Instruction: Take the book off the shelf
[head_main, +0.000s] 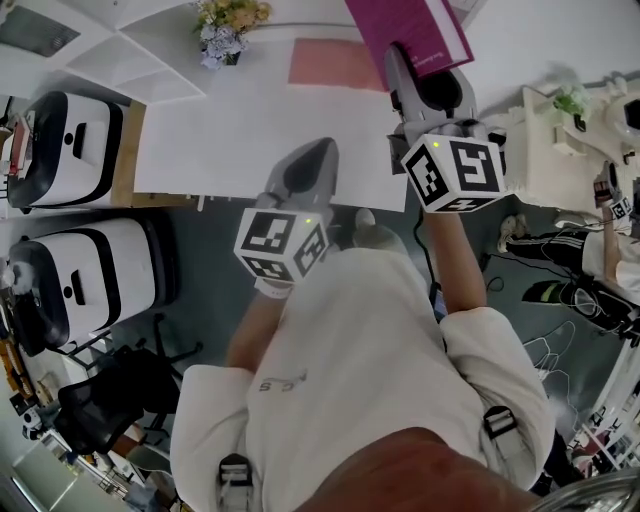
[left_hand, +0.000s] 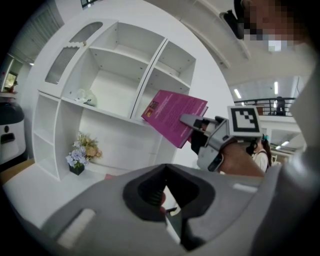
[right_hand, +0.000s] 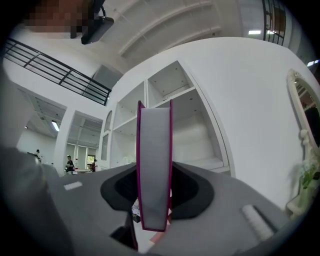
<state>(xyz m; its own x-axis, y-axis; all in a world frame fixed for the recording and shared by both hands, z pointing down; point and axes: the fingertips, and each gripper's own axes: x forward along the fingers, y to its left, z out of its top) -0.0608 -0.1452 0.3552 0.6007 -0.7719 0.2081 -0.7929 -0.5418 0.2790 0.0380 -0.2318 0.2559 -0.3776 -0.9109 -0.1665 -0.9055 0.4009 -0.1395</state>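
The right gripper (left_hand: 194, 123) clamps the thin magenta hardcover book (right_hand: 154, 150) edge-up between its jaws, just short of the white open-fronted shelf unit (left_hand: 116, 67) beyond, where one compartment holds a small white ornament (left_hand: 85, 95), while the left gripper (head_main: 322, 150), beside it, has its jaws together on nothing.

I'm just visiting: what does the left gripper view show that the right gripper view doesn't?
Only the left gripper view: the book from the side, with its magenta cover, the right gripper clamped on it, and a small bunch of flowers. Only the right gripper view: the book's grey page edge, end-on between that gripper's own jaws. Both: the book and the white shelf unit behind it.
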